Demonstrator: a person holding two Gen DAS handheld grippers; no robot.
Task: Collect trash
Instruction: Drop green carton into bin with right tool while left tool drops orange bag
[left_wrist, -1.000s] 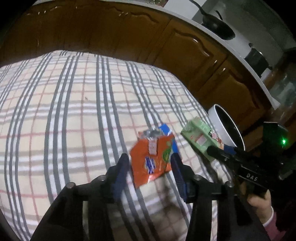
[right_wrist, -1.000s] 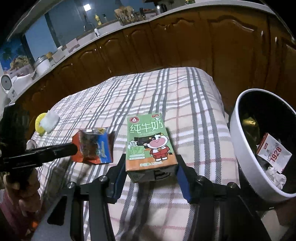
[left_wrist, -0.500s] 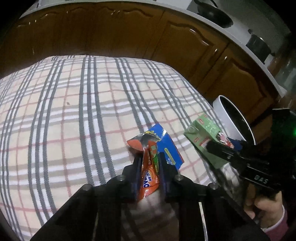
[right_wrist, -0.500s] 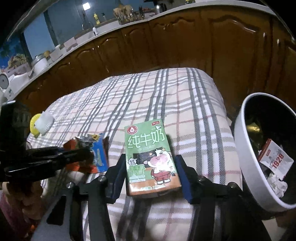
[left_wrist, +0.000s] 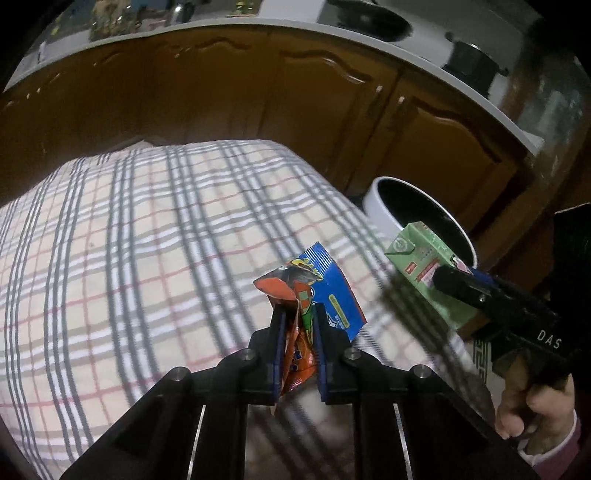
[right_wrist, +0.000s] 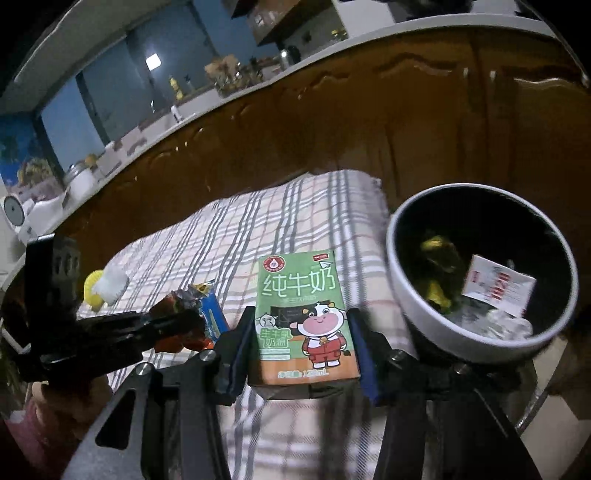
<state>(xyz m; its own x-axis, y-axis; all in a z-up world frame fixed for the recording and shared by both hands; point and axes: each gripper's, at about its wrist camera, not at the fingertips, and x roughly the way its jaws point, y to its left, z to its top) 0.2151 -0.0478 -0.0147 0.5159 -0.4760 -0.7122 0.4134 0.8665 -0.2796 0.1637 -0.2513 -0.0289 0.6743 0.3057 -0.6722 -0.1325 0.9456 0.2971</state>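
My left gripper (left_wrist: 299, 325) is shut on an orange and blue snack wrapper (left_wrist: 314, 291) and holds it above the plaid tablecloth (left_wrist: 147, 240). My right gripper (right_wrist: 301, 325) is shut on a green milk carton (right_wrist: 303, 302), lifted above the cloth, left of the white trash bin (right_wrist: 413, 302). The carton (left_wrist: 424, 266) and right gripper (left_wrist: 480, 291) also show in the left wrist view, in front of the bin (left_wrist: 380, 206). The left gripper with the wrapper (right_wrist: 199, 314) shows at the left of the right wrist view.
The bin holds a white red-printed packet (right_wrist: 495, 288), yellow-green scraps (right_wrist: 439, 266) and crumpled paper. A yellow and white object (right_wrist: 105, 286) lies at the cloth's left edge. Brown kitchen cabinets (left_wrist: 258, 96) stand behind the table.
My left gripper closed on the wrapper and lifted it off the cloth. My right gripper rose with the carton and moved closer to the bin.
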